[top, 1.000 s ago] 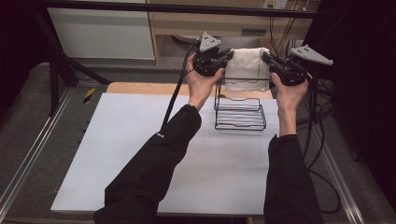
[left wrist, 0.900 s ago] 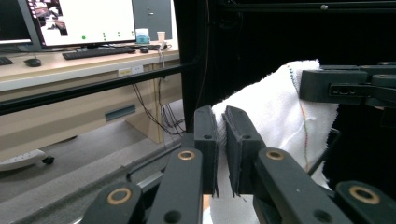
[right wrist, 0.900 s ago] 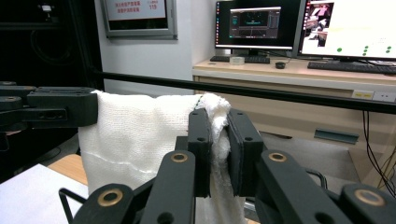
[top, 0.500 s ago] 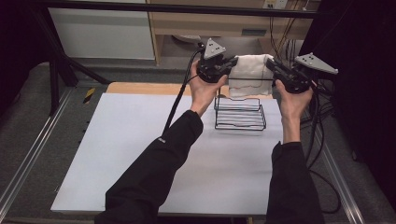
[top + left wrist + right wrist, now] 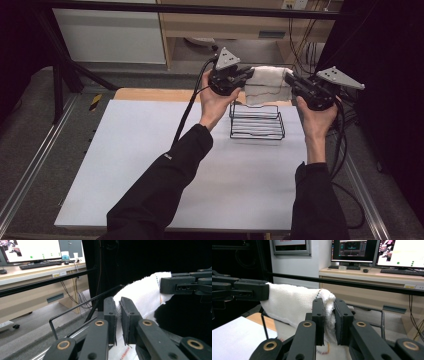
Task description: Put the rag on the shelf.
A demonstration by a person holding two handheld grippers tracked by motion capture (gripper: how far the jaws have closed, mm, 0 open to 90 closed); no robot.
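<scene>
Both tools grasp one white towel (image 5: pixel 268 85), each clenched on an upper corner. Left tool (image 5: pixel 246 76) pinches the towel's left end; in the left gripper view its two black jaws stand close together with a fold of white cloth (image 5: pixel 140 295) squeezed between them. Right tool (image 5: pixel 291 82) pinches the right end; in the right gripper view the towel (image 5: pixel 294 305) bunches up between its jaws and stretches away to the other tool, which bites its far edge.

Held this way, the towel hangs in the air between the two tools, spread fairly flat, its lower part drooping toward the far edge of a black wire rack (image 5: pixel 257 121). A thin red line runs across the cloth. Whether the towel's hem touches the rack's far rim is hard to tell.

The rack stands on the white tabletop (image 5: pixel 150 165), on its far right part, just below and between the person's hands. The person's black sleeves (image 5: pixel 165 195) come in from the near side. A black cable (image 5: pixel 187 112) trails from the left tool down across the tabletop's far edge. Beyond the tabletop stands a wooden desk (image 5: pixel 372 282) with monitors (image 5: pixel 354 250) and a keyboard.
</scene>
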